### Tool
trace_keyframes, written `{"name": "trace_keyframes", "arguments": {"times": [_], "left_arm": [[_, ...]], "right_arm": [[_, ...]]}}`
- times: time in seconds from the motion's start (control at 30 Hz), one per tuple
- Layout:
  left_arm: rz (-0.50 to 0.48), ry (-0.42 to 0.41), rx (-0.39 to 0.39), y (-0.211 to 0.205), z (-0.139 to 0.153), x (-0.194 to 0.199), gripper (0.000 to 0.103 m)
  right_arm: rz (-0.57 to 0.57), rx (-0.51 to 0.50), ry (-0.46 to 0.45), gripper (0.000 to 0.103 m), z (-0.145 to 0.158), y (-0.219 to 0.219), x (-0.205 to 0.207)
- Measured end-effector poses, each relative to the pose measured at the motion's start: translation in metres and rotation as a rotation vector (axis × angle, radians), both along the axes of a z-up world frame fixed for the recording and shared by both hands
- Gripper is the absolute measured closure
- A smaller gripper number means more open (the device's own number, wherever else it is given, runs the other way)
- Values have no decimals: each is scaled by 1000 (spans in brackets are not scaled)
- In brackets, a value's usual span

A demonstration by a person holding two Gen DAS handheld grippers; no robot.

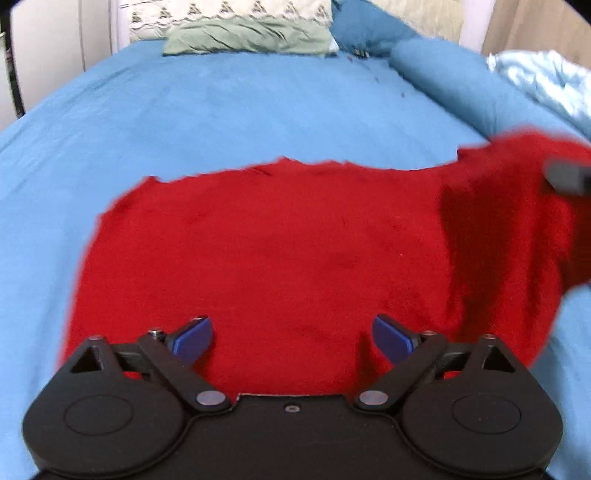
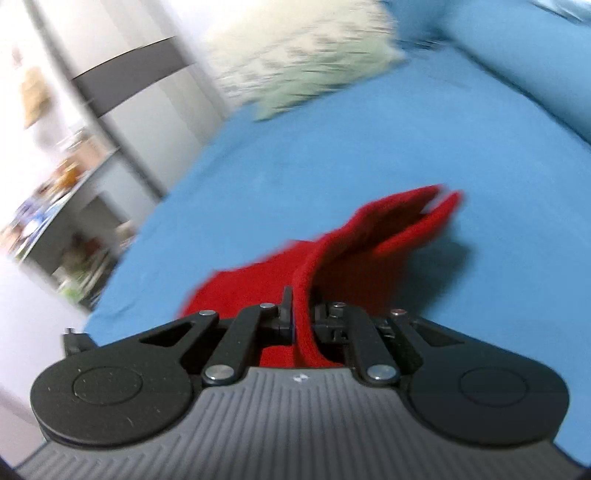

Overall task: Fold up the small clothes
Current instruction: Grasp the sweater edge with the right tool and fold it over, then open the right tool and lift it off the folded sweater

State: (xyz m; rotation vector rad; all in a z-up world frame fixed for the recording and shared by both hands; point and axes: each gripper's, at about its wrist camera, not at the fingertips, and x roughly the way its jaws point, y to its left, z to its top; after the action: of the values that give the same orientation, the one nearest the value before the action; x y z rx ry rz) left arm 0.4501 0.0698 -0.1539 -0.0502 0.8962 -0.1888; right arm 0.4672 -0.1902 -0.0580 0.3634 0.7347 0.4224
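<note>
On the blue bed sheet [image 1: 221, 110] lies one red garment [image 1: 277, 251], spread mostly flat across the middle of the bed, with its right end lifted off the sheet. Over its near edge hangs the left gripper [image 1: 291, 339], its two blue-tipped fingers [image 1: 194, 338] standing wide apart with only flat red cloth below them; whether they touch the fabric cannot be told. At the garment's raised right end the right gripper [image 2: 303, 314] has its two jaws pressed together on a fold of the red cloth, which runs up between them and trails away toward the sheet; a dark part of this gripper shows blurred at the right edge of the left wrist view. Toward the head of the bed sit two pillows: one patterned cream pillow [image 1: 229, 14] and one green pillow [image 1: 247, 37] in front of it. One pale blue quilt [image 1: 546, 81] is bunched at the far right, beside a rolled blue bolster [image 1: 443, 74].
</note>
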Motion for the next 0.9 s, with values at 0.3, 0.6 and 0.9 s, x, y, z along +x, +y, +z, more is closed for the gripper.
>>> {"name": "trace_keyframes", "arguments": {"times": [0.3,0.6,0.9], "left_arm": [[48,-6,49,113,-6,-70,5],[21,-31,-12,127,-15,-87,5],[23,-120,-153,112,5,-88,20]], "right_arm": [[436,-253,51,81,-71,235,6],[476,-255,-61,25,-64,239,-5],[215,-362,-200,7,-43,138,-65]]}}
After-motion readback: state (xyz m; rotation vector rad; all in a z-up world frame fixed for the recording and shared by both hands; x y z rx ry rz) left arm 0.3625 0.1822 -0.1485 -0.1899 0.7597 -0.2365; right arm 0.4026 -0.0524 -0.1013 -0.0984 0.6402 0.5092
